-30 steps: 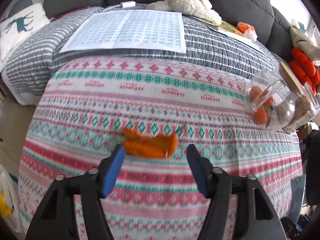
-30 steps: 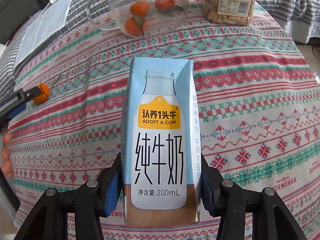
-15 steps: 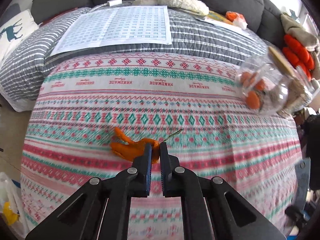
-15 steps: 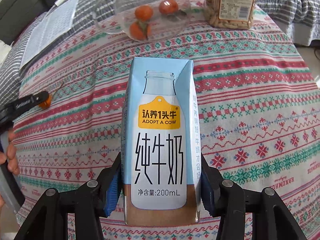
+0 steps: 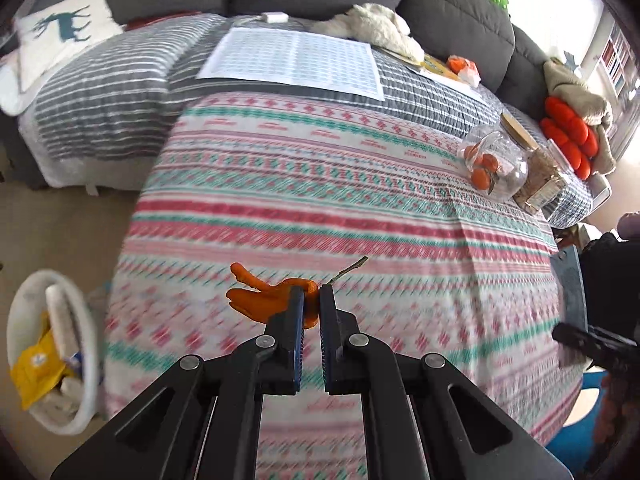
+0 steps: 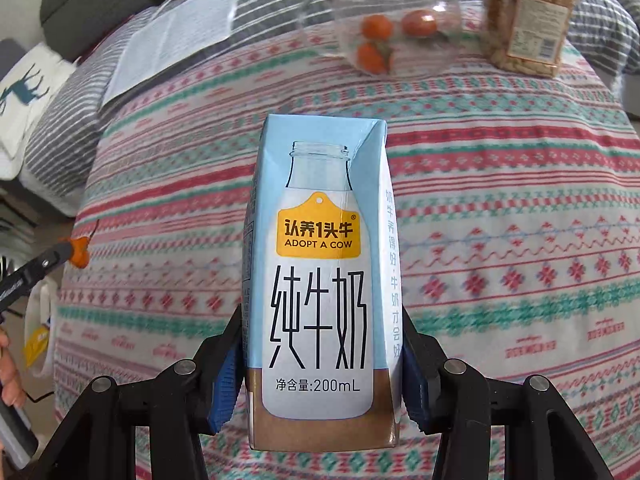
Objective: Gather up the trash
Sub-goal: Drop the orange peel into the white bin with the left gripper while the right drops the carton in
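My left gripper is shut on a piece of orange peel with a thin stem, held above the patterned tablecloth. The peel sticks out to the left of the fingertips. It also shows at the far left of the right wrist view, in the left gripper. My right gripper is shut on a light-blue 200 mL milk carton, held upright above the table.
A white bin holding wrappers stands on the floor left of the table. A glass jar of tangerines and a jar of nuts stand at the far right. A striped sofa with a paper sheet lies behind.
My left gripper closed on the orange peel and lifted it off the cloth, pulling back toward the left. The right gripper kept holding the carton and drew back slightly.
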`<act>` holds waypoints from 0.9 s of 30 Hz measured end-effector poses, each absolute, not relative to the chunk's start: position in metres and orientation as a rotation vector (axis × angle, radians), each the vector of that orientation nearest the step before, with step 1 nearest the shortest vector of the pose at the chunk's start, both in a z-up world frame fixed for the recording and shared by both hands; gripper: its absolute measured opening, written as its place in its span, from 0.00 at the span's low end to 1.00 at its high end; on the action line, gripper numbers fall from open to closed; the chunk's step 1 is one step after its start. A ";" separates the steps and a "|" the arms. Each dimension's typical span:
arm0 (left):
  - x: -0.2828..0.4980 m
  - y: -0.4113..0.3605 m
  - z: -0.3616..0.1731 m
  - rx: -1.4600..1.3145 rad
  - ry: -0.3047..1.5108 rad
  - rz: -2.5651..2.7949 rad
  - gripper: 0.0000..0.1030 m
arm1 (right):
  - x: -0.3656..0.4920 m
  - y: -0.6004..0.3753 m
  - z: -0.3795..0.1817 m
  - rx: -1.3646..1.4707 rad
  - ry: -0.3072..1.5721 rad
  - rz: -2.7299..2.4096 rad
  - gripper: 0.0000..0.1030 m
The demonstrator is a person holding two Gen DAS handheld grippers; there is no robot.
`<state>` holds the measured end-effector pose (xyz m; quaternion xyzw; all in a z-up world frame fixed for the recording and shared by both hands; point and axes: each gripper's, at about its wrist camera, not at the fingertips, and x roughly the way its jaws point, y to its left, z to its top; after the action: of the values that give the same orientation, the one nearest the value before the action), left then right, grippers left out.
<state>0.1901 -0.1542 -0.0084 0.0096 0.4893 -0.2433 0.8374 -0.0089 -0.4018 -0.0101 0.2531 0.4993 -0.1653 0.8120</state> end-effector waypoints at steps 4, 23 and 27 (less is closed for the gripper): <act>0.175 -0.110 -0.007 -0.036 1.018 -0.501 0.07 | 0.002 -0.376 -0.008 0.503 1.073 -0.320 0.56; 0.176 0.102 -0.001 -0.213 1.004 -0.203 0.07 | 0.095 -0.243 -0.025 0.367 1.134 -0.105 0.56; 0.191 0.125 -0.028 -0.198 1.056 -0.136 0.07 | 0.110 -0.219 -0.033 0.339 1.155 -0.076 0.56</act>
<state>0.1907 0.1248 -0.0283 -0.0944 0.5026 -0.0648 0.8569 0.1104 -0.2185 -0.0327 0.1594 0.5431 -0.0356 0.8236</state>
